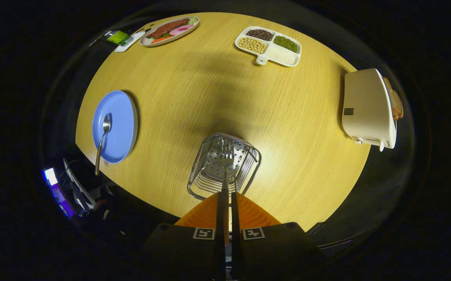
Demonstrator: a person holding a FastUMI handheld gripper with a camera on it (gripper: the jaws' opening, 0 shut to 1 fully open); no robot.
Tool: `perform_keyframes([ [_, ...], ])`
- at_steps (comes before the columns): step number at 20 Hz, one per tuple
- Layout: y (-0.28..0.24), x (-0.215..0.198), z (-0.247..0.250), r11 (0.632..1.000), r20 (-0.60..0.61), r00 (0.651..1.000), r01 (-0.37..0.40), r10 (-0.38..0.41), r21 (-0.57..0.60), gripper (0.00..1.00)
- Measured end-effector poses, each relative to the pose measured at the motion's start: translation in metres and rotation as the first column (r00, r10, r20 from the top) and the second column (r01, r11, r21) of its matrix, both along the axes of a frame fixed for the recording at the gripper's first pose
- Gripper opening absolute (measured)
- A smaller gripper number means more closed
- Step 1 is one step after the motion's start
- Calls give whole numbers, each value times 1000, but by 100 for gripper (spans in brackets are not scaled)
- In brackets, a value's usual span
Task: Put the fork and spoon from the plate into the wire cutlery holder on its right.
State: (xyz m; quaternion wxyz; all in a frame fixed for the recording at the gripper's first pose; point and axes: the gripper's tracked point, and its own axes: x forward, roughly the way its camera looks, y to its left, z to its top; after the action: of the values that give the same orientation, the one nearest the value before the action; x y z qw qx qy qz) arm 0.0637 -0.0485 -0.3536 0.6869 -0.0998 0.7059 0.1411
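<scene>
My gripper (227,195) is shut on the fork (225,164), holding its handle between both fingers. The fork points tines-down into the wire cutlery holder (248,171), a square metal basket with a perforated bottom that stands just ahead of the fingers on the wooden table (194,101). To the left of the holder lies a blue plate (122,125). A metal spoon (103,138) rests on that plate, its bowl near the plate's middle and its handle reaching over the near rim.
A white toaster (369,109) with bread in it stands at the table's right edge. Beyond the holder sit a divided white tray (269,46) of beans and grains and an oval plate (169,30) of food. A small device (120,38) lies beside the oval plate.
</scene>
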Motion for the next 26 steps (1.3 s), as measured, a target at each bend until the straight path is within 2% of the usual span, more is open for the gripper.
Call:
perform_keyframes([
  [3,7,0,14,999,67,997,28,-31,46,17],
  [7,31,1,41,988,150,985,65,-86,140,17],
  [11,84,-6,68,966,197,976,44,-97,255,17],
  [15,158,-17,75,935,192,979,-2,-71,355,17],
  [17,194,-25,69,924,182,982,-35,-38,380,17],
  [20,246,-37,49,911,144,990,-44,-16,409,27],
  [26,321,-51,-2,913,62,998,-18,-8,408,27],
])
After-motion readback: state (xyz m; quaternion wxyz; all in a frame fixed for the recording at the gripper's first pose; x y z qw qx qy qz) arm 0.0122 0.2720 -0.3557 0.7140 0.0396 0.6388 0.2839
